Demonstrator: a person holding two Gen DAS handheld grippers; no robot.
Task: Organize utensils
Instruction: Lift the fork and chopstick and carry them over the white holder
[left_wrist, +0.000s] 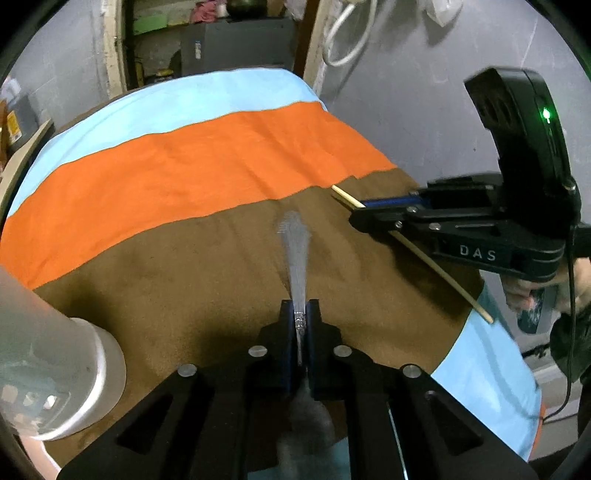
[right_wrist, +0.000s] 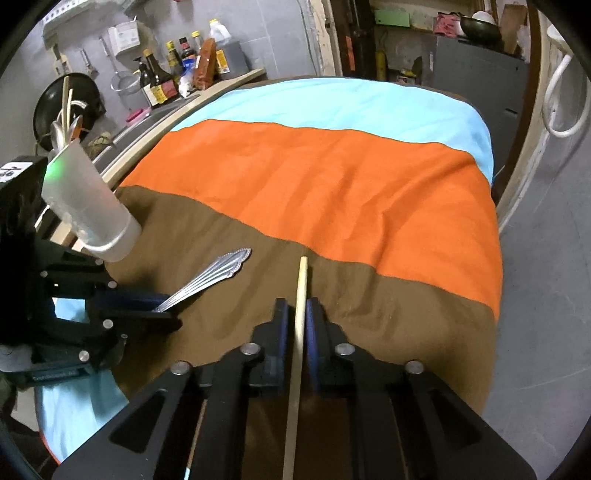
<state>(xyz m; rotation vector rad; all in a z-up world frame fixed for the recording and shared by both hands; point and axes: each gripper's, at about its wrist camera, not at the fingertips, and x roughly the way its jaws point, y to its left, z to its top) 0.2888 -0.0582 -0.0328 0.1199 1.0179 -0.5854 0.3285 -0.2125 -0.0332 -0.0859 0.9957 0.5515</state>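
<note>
1. Utensil with a scalloped silver handle (left_wrist: 295, 254) – clamped between the fingers of the left hand-held gripper (left_wrist: 300, 314), jaws closed on its neck; handle end points forward, above the brown band of the cloth (left_wrist: 166, 280). Working end hidden behind the gripper, so spoon or fork cannot be told.
2. Same utensil from the right wrist view (right_wrist: 207, 277): sticks out of the left hand-held gripper (right_wrist: 162, 308) at lower left, angled up and to the right.
3. Wooden chopstick (right_wrist: 300, 302) – pinched between the blue pads of the right hand-held gripper (right_wrist: 297, 317), jaws closed on it; tip points ahead over the brown band.
4. Left wrist view: right hand-held gripper (left_wrist: 364, 210) at right, chopstick (left_wrist: 436, 264) running diagonally through it, both ends sticking out. A hand (left_wrist: 532, 291) grips its handle; green light lit on its body.
5. Translucent white holder (right_wrist: 86, 206) – stands on the cloth's left edge, just beside the left gripper; chopsticks and metal utensils (right_wrist: 66, 122) stick out of its top. In the left wrist view it fills the lower left (left_wrist: 59, 365).
6. Cloth (right_wrist: 314, 192) – brown, orange, light blue bands covering the counter.
7. Far left: sauce bottles (right_wrist: 173, 77) against a grey wall.
</note>
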